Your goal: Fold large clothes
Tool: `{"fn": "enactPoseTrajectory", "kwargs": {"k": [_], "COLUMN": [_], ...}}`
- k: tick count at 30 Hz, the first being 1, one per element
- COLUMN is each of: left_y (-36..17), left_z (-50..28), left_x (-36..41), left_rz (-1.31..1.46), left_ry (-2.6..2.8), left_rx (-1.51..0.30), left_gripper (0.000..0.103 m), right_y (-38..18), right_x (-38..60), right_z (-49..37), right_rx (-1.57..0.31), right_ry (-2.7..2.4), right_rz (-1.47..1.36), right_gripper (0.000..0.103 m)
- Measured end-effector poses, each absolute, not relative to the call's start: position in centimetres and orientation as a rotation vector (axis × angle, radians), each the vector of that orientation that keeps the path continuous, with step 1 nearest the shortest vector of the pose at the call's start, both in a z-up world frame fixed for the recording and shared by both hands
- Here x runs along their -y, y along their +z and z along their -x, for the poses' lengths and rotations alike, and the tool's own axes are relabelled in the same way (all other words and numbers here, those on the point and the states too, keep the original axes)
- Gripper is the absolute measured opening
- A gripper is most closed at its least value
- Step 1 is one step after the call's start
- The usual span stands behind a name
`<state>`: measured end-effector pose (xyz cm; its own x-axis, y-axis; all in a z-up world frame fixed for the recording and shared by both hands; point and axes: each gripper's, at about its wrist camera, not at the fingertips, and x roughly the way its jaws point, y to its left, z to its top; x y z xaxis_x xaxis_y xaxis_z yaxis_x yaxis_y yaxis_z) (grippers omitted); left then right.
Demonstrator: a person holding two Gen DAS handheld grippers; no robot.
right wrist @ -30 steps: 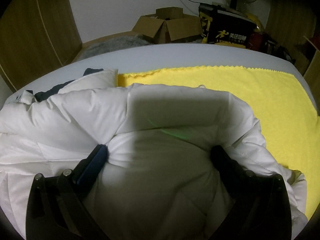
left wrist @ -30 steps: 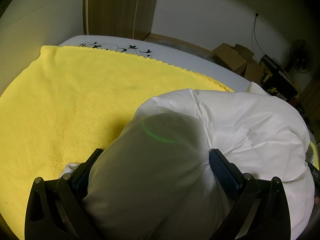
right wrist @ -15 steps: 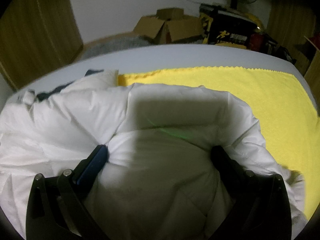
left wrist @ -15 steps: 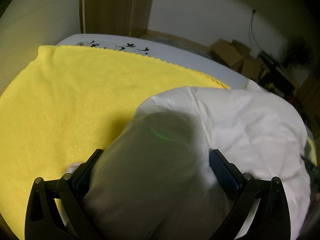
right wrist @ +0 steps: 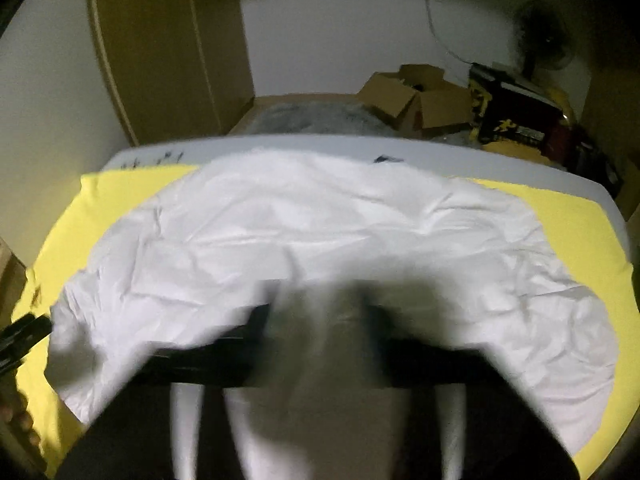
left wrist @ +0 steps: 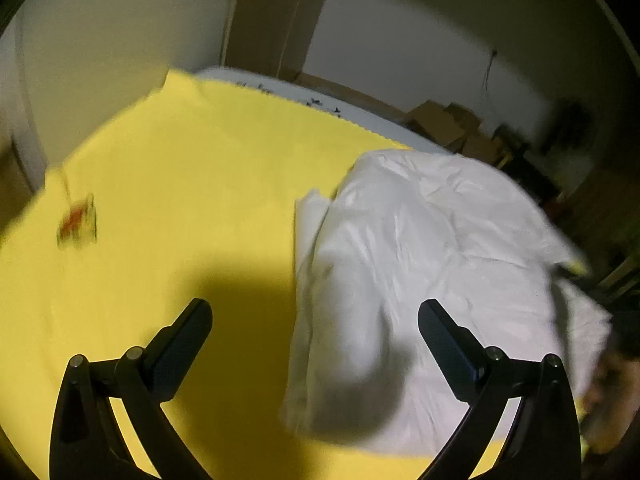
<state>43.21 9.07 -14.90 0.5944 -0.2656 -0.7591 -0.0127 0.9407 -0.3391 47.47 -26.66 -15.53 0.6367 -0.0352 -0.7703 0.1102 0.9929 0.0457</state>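
Jacket point(right wrist: 320, 240), white and padded, lies bundled on the yellow blanket point(left wrist: 180, 184), no longer between either set of jaws as it was a second ago.

Left gripper point(left wrist: 314, 326): jaws stand wide apart with nothing between them. A moment back they bracketed a fold of the jacket; now the garment sits just beyond and toward the right jaw, with bare blanket ahead of the left one. A hand point(left wrist: 612, 396) shows blurred at the right edge.

Right gripper point(right wrist: 320, 320): heavily blurred; jaws are closing fast from wide open. Whether any fabric is caught between them cannot be told, but the jacket appears to lie just beyond them.

Beyond the jacket: the bed edge point(right wrist: 280, 146), then boxes point(right wrist: 412, 96) and a fan point(right wrist: 548, 44) by the wall.

Judgement: both grippers have released and drawn back, so one fold appears complete. The bundle looks compact; a further fold or smoothing may remain.
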Motion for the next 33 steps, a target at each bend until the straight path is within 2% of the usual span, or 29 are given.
{"fn": "enactPoseTrajectory", "kwargs": {"k": [6, 9, 13, 17, 19, 21, 24, 26, 28, 30, 33], "left_y": [-16.5, -17.8, -18.6, -18.7, -18.8, -18.9, -18.5, -18.3, -18.2, -18.3, -18.5], "left_z": [-39.6, -38.9, -37.9, -37.1, -36.9, -36.8, -35.9, -35.4, -35.2, -35.4, -35.3], "left_x": [-12.6, -12.8, -13.2, -14.3, -14.6, -14.8, -14.9, -15.1, -15.2, -15.0, -14.4], "left_rz": [0.640, 0.733, 0.794, 0.828, 0.837, 0.873, 0.904, 0.903, 0.916, 0.929, 0.939], "left_ry": [-0.298, -0.356, -0.371, -0.382, -0.370, -0.366, -0.384, -0.396, -0.396, -0.391, -0.402], "left_rx": [-0.944, -0.971, -0.970, -0.910, -0.902, -0.905, -0.891, -0.879, -0.865, -0.867, -0.884], "left_gripper": [0.103, 0.103, 0.103, 0.103, 0.103, 0.103, 0.103, 0.103, 0.103, 0.103, 0.103], "right_y": [-18.0, -21.2, -21.7, -18.4, -21.1, -22.6, -21.2, -19.4, -21.0, -23.0, -22.8], "right_x": [27.1, 26.1, 24.8, 25.9, 25.1, 25.0, 25.6, 24.8, 23.8, 23.2, 23.8], "right_z": [-48.8, -50.2, -50.7, -46.4, -45.3, -45.0, -44.2, -41.6, -39.6, -39.0, -38.7], "right_rx": [-0.900, -0.998, -1.021, -0.930, -1.002, -0.961, -0.985, -0.932, -1.000, -0.987, -0.988], "right_ry": [-0.070, -0.079, -0.102, -0.019, -0.001, 0.011, -0.007, -0.035, -0.012, 0.001, 0.004], "right_rz": [-0.193, -0.108, 0.010, -0.234, -0.215, -0.202, -0.276, -0.247, -0.249, -0.216, -0.292], "right_gripper": [0.013, 0.014, 0.014, 0.014, 0.011, 0.010, 0.009, 0.009, 0.009, 0.007, 0.006]}}
